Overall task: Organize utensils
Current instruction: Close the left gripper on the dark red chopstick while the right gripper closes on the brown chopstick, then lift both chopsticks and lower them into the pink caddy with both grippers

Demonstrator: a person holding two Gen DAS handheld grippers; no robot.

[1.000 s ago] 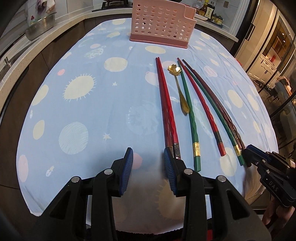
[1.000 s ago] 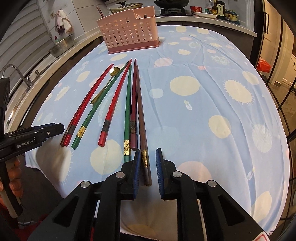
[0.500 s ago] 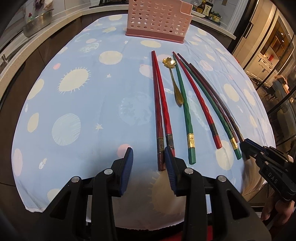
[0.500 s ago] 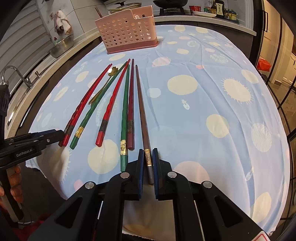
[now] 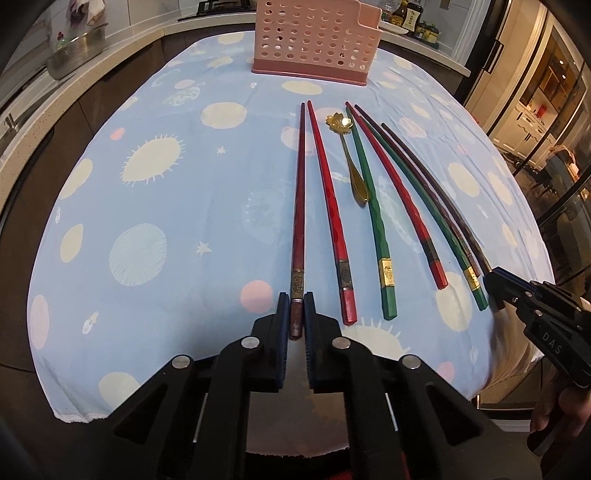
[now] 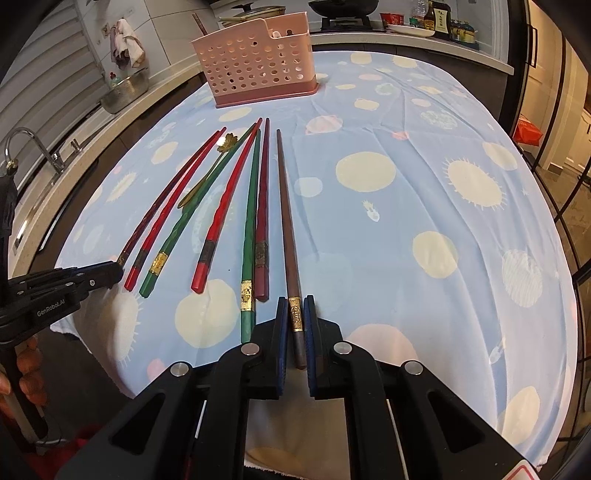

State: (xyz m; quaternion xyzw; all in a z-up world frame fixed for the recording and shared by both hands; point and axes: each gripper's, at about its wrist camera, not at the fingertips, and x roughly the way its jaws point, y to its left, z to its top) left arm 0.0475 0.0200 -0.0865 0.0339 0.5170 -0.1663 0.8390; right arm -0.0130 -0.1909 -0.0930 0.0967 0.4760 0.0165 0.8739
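Several red, green and brown chopsticks lie fanned on the blue spotted cloth [image 5: 166,221], with a gold flower-headed spoon [image 5: 351,162] among them. My left gripper [image 5: 294,299] is closing, and its pads press the thick end of the leftmost dark red chopstick [image 5: 299,203]. That chopstick lies flat, apart from the bright red one [image 5: 328,192] beside it. My right gripper [image 6: 295,302] is shut on the thick end of the brown chopstick [image 6: 286,214] at the right of the row. A pink perforated utensil holder [image 6: 255,70] stands at the far side.
Counters run along the left and back, with a metal bowl [image 5: 75,53], a tap [image 6: 26,144] and bottles [image 6: 436,16]. The cloth's front edge hangs just below both grippers. A hand [image 6: 22,373] holds the left gripper's handle. Doors and a glass partition stand at the right.
The left jaws have closed from wide apart onto the dark red chopstick, which now lies apart from the bright red one. The right jaws have tightened on the brown chopstick.
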